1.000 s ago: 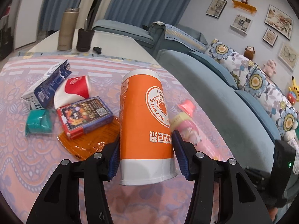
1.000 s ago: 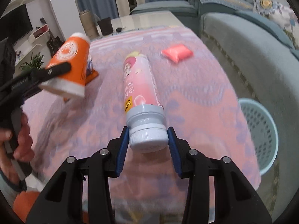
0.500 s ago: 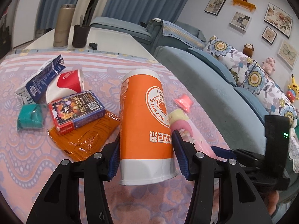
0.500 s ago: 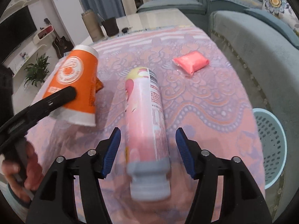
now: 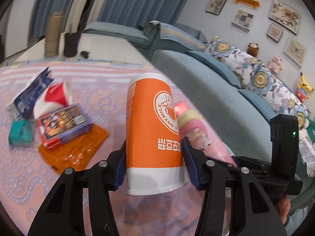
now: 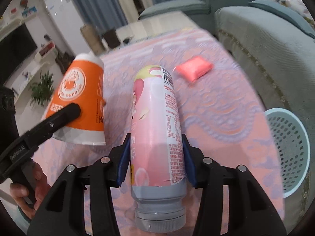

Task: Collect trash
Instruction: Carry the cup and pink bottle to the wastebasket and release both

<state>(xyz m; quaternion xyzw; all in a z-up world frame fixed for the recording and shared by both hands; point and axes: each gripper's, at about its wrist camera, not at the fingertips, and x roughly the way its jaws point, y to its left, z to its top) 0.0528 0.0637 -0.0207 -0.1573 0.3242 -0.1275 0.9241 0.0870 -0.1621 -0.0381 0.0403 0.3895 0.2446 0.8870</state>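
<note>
Between my right gripper's (image 6: 155, 165) pads the pink bottle (image 6: 157, 137) is clamped again, jaws just closing; left gripper (image 5: 154, 169) still squeezes the orange soy-milk cup (image 5: 151, 129).

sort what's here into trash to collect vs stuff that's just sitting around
Job:
orange cup in left gripper
pink bottle in right gripper, jaws just closed in
pink packet
red box
teal packet
basket

Lying about:
thermos
dark cup
plush toys

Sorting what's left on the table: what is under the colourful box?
The colourful box lies on a crinkled orange wrapper. How far the wrapper runs beneath it is hidden.
</note>
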